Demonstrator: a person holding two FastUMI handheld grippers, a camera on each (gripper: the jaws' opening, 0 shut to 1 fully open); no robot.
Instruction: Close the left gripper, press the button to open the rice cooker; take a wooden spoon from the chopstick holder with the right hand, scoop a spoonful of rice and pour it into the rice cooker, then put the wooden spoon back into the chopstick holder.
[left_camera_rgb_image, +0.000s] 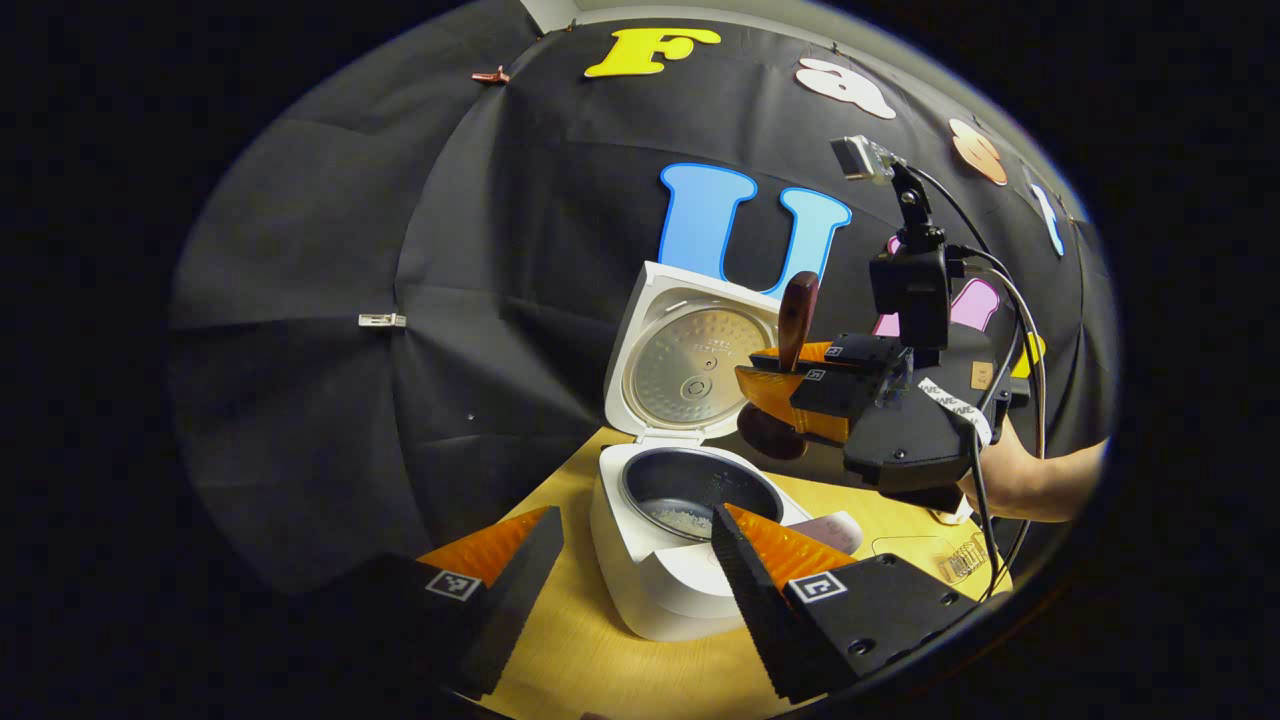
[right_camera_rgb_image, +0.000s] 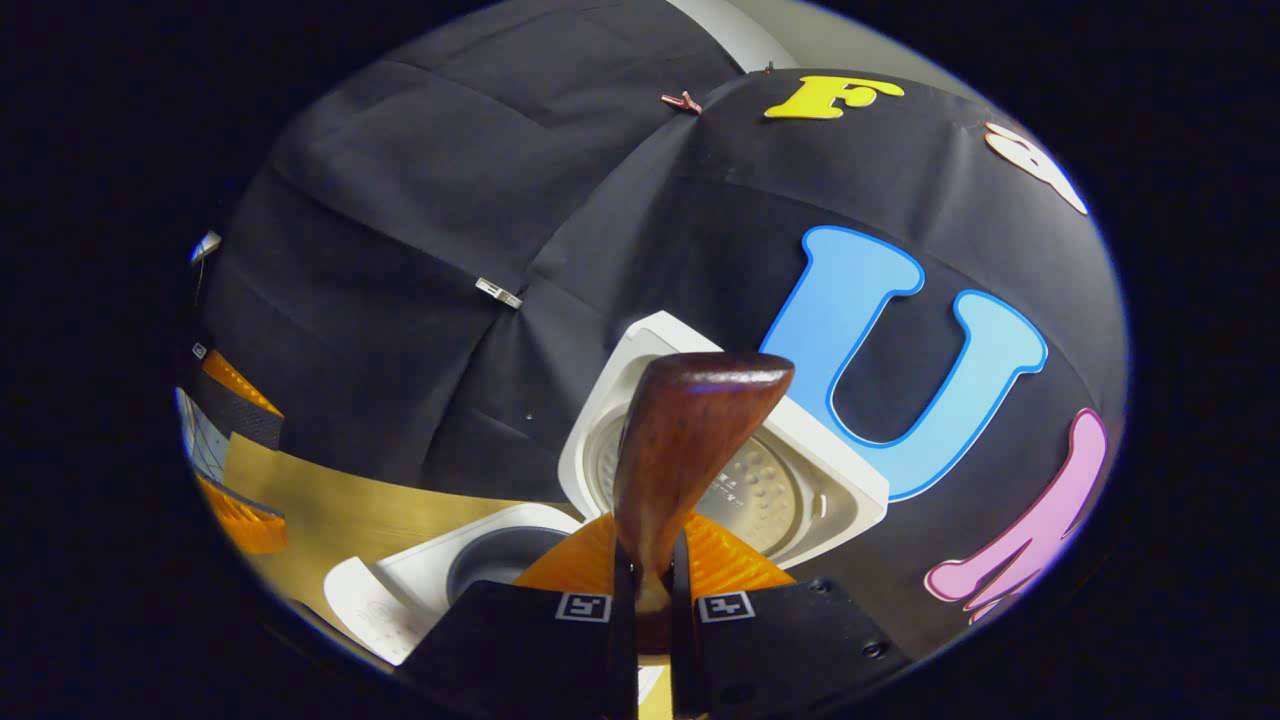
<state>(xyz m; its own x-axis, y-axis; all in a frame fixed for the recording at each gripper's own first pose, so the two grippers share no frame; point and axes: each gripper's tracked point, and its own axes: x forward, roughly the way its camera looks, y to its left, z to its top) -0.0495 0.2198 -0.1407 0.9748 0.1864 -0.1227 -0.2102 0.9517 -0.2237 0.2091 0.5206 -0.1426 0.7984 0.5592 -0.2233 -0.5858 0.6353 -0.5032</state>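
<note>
- My right gripper (right_camera_rgb_image: 641, 600): fingers clamped on the wooden spoon (right_camera_rgb_image: 680, 450) handle, end sticking up betw. them.
- In left gripper view, right gripper (left_camera_rgb_image: 790, 385) hangs above & just right of the rice cooker (left_camera_rgb_image: 660, 570); spoon (left_camera_rgb_image: 797, 320) upright, bowl end below the fingers.
- My left gripper (left_camera_rgb_image: 635, 560): jaws wide, holding nothing, either side of cooker front.
- Cooker lid (left_camera_rgb_image: 690, 360) up; some rice (left_camera_rgb_image: 685, 518) in the pot.
- Cooker sits on wooden table (left_camera_rgb_image: 600, 660).

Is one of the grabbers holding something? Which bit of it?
Yes. The right gripper is shut on the wooden spoon, pinching its handle. The left gripper is open and holds nothing.
</note>
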